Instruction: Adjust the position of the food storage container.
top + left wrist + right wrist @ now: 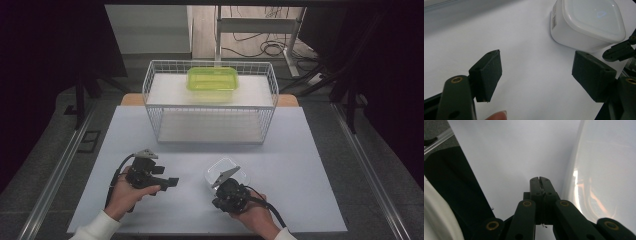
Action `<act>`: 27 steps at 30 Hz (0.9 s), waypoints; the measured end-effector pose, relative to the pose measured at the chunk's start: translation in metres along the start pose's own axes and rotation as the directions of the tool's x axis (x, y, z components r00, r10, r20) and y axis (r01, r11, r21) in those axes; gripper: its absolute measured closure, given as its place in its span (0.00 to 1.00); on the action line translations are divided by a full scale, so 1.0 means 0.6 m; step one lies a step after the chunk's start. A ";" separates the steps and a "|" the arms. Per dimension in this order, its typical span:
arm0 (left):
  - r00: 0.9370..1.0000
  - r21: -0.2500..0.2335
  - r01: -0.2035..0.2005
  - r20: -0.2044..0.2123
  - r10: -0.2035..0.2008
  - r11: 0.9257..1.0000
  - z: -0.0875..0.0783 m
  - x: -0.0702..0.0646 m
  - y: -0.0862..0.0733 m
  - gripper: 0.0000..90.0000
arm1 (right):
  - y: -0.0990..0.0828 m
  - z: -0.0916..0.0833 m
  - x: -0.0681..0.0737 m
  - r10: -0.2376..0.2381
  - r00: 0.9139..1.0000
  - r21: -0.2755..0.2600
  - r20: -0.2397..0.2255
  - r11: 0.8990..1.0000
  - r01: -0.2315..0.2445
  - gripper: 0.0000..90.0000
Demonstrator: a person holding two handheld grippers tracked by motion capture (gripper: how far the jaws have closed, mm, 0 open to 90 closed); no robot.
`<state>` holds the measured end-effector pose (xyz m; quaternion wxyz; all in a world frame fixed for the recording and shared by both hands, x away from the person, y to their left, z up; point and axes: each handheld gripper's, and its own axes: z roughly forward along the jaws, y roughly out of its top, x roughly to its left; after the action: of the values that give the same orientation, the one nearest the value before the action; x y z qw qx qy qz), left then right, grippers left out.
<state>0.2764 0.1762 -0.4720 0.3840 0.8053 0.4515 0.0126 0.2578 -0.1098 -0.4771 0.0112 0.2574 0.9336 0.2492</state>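
Observation:
A small white lidded container [227, 171] stands on the pale table [290, 165], right of centre. My right gripper [218, 200] sits just in front of it with its jaws shut together and nothing between them. In the right gripper view the closed fingertips [540, 180] lie over the table beside the container's wall [604, 170], and I cannot tell whether they touch it. My left gripper [170, 182] is held to the left, pointing right, open and empty. In the left gripper view its open gripper [536, 67] faces the container [589, 22] farther off.
A white wire basket [150, 90] stands at the back of the table with a green lidded box [212, 79] in it. Black curtains close both sides. Cables and a table leg lie on the floor behind.

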 end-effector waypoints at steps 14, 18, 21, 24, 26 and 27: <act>1.000 0.000 0.000 0.003 0.000 1.000 0.000 0.000 0.000 0.26 | -0.010 -0.008 -0.015 0.038 0.999 -0.001 0.022 0.999 -0.038 0.99; 1.000 -0.002 0.006 0.007 -0.006 1.000 0.000 0.001 -0.001 0.26 | -0.015 -0.013 -0.025 0.053 0.998 -0.001 0.033 0.999 -0.053 0.99; 1.000 -0.003 0.007 0.008 -0.007 1.000 0.000 0.002 -0.001 0.26 | -0.019 -0.017 -0.034 0.070 0.996 -0.007 0.047 0.998 -0.070 0.99; 1.000 -0.003 0.009 0.009 -0.008 1.000 -0.001 0.003 -0.001 0.26 | -0.022 -0.020 -0.040 0.082 0.995 -0.011 0.053 0.997 -0.082 0.99; 1.000 -0.004 0.009 0.009 -0.009 1.000 -0.001 0.003 -0.001 0.26 | -0.024 -0.022 -0.045 0.088 0.994 -0.012 0.057 0.996 -0.088 0.99; 1.000 -0.004 0.009 0.009 -0.009 1.000 0.000 0.003 -0.001 0.26 | -0.025 -0.024 -0.048 0.094 0.994 -0.012 0.059 0.996 -0.094 0.99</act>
<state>0.2770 0.1779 -0.4727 0.3876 0.8025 0.4534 0.0080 0.2734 -0.1415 -0.4749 0.0282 0.3082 0.9185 0.2460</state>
